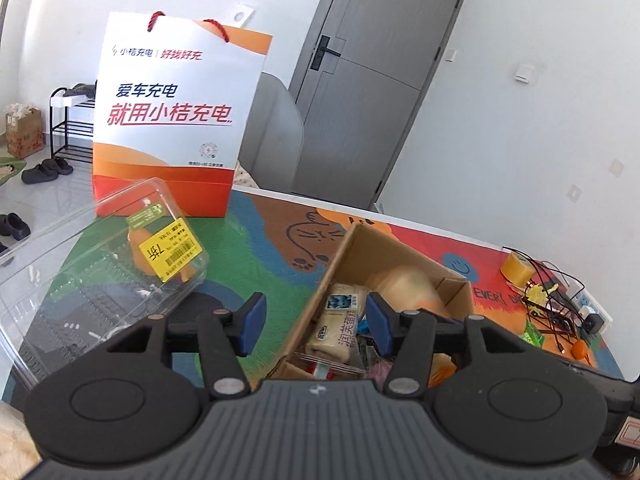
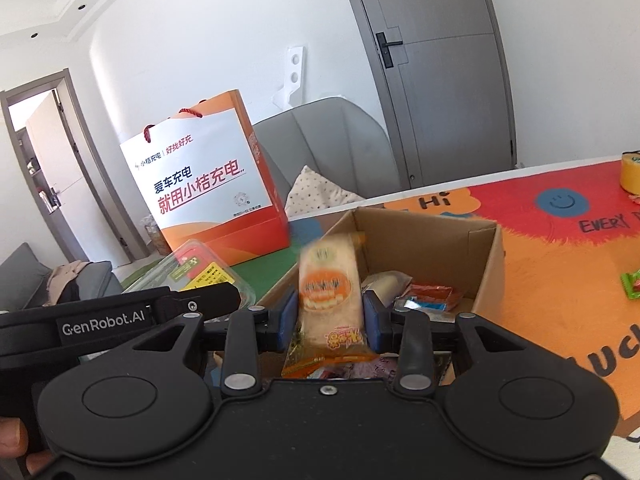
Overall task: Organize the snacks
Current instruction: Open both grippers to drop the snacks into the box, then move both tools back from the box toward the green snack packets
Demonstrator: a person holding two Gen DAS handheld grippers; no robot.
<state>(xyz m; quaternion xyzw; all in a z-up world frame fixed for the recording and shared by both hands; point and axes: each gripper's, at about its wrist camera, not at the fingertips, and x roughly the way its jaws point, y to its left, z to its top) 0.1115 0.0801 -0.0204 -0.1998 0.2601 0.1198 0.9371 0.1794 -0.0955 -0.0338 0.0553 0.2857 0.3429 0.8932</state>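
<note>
right gripper (image 2: 330, 322) has a tall snack packet (image 2: 330, 300) standing between its blue pads, which sit against both its sides; the packet's top is blurred, so a firm pinch versus a loose hold cannot be told. the packet hangs over the near end of the open cardboard box (image 2: 490, 258), which holds more wrapped snacks, among them a red and blue wrapper (image 2: 430, 298). left gripper (image 1: 314, 322) has its jaws spread fairly wide with nothing between the pads, hovering above the near left edge of the same cardboard box (image 1: 348, 254). under it in the box lies a pale bread-like packet (image 1: 340, 328) with printed characters, plus a round yellowish item (image 1: 404, 286) deeper inside. left of the box, a clear plastic clamshell container (image 1: 100, 276) with a yellow price sticker sits tilted on the colourful table mat (image 1: 260, 256). a small green candy wrapper (image 2: 632, 286) lies on the mat to the right of the box. beyond, an orange and white paper gift bag (image 1: 176, 120) with red rope handles stands upright at the far table edge. a roll of yellow tape (image 1: 516, 268) and tangled black cables (image 1: 556, 300) sit far right. behind the table is a grey door (image 1: 376, 80).
</note>
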